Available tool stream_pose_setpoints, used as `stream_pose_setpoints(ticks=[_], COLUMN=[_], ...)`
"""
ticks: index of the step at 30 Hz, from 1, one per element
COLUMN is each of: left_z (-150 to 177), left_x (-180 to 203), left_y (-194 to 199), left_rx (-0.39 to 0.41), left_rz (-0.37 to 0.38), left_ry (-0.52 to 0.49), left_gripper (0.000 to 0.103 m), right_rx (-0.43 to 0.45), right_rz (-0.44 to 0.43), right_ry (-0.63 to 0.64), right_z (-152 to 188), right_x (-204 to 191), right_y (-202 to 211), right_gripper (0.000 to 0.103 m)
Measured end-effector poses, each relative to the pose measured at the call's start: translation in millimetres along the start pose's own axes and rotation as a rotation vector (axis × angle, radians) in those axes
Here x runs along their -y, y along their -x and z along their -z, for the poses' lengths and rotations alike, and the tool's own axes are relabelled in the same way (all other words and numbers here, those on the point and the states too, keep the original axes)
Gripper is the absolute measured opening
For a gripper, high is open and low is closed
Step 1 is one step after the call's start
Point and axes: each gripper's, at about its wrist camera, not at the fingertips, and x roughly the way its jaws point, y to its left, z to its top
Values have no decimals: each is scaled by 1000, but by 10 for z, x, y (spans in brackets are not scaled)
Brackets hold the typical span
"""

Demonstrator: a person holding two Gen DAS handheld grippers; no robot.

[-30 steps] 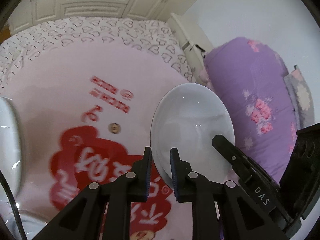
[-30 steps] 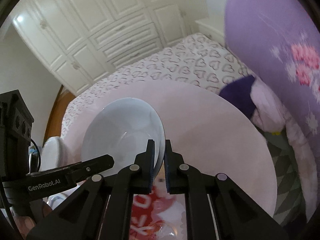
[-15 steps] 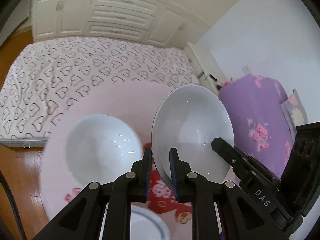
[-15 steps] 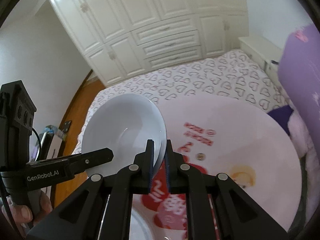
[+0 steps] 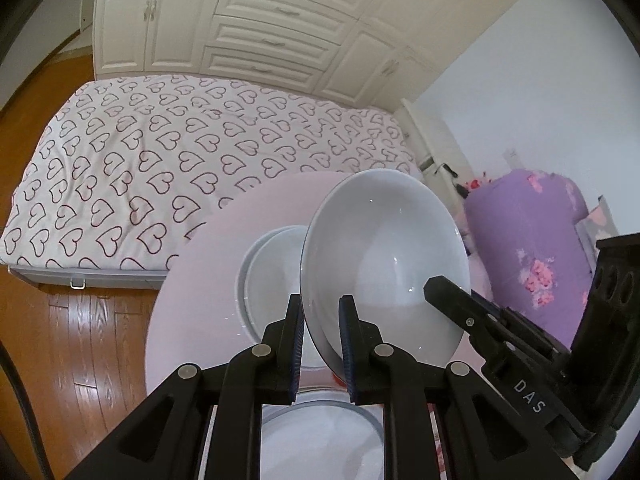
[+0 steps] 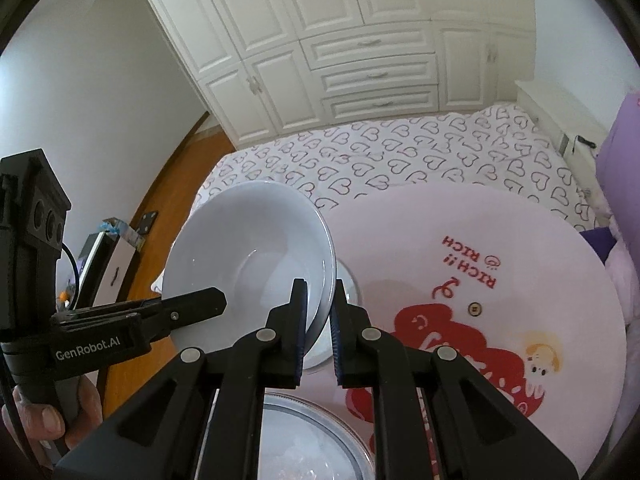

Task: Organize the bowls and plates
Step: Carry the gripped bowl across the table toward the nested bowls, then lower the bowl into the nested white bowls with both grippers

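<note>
White bowl [image 5: 384, 256] held tilted on edge above the round pink table [image 5: 208, 280], both grippers clamped on its rim. Left gripper [image 5: 320, 344] pinches the near rim in the left wrist view; right gripper [image 6: 319, 320] pinches the same bowl [image 6: 252, 256] in the right wrist view, 2 fingers tight on the edge. Below and behind it, another white bowl [image 5: 272, 268] sits on the table's left part. Glass-like dish [image 6: 304, 440] lies at the near edge. Heart-print bed [image 5: 160, 152] beyond, white wardrobe [image 6: 340, 48] far.
</note>
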Motion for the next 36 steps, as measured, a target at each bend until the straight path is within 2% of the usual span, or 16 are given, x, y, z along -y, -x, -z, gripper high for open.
stream_pose_setpoints(ticks=[11,24,32,36], left_z=[-55,-151,-100,-31], left_x=[204,334,353,341], left_y=[-329,-728,-787,-789], left_rx=[-24,-69,-52,-46], left_rz=[-86,-142,-165,-178], left_ry=[-66,-99,-131,-143], left_gripper=[13,13,13,13], right_rx=[-56,-131,-154,-160], right_rz=[-7,2,12,25], right_ry=[15,16,15,10], right_z=[62,164,197,201], right_x=[-9,39,51,62], right_y=[-234,-475,-532,-568], right_gripper=[11,14,16,21])
